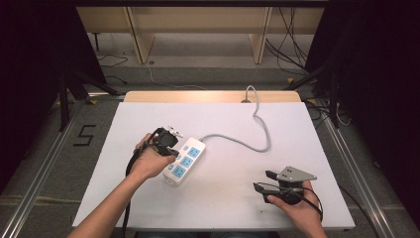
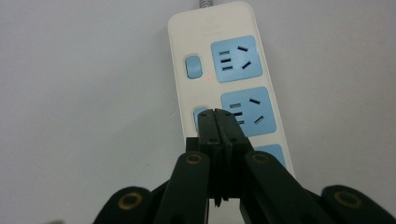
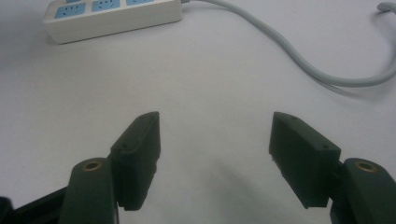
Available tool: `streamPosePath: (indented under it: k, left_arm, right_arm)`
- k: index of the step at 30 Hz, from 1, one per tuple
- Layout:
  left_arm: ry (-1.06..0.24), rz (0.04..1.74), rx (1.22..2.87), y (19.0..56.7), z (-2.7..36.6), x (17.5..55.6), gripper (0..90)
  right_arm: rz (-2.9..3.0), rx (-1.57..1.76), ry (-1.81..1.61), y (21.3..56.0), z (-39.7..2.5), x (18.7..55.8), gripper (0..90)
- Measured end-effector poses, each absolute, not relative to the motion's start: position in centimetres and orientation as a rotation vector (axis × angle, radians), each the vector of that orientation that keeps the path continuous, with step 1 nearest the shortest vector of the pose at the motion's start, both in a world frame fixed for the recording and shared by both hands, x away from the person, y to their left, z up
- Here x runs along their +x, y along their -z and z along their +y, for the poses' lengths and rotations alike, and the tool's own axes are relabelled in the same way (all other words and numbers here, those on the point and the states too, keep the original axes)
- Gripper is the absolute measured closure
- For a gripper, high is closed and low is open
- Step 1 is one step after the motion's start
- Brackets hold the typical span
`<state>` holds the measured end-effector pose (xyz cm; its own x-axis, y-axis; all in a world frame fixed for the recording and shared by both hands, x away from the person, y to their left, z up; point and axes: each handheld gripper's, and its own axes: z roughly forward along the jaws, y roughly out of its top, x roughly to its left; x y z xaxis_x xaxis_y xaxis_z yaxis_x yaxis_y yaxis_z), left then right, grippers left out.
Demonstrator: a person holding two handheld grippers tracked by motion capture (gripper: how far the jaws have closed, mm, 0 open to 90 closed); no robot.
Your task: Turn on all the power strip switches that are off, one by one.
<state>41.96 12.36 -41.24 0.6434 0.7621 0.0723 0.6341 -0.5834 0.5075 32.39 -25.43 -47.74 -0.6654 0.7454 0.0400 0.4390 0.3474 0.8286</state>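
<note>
Left gripper [image 2: 218, 122], jaws together, presses a switch on the strip [image 2: 233, 79] at frame centre. The strip looks light, rigid and prone to sliding; right gripper [image 3: 215, 154] idles, jaws apart

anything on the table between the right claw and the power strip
Nothing: in the high view, only bare white table separates the open right claw from the power strip.
</note>
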Motion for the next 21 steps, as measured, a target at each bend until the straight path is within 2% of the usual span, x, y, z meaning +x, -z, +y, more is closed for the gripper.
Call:
streamPosePath:
  k: [21]
  left_arm:
    - [-0.370,1.116,2.469,41.88,13.24,41.61,89.5]
  right_arm:
    - [2.270,1.049,-1.237,47.81,-25.35,32.42,34.9]
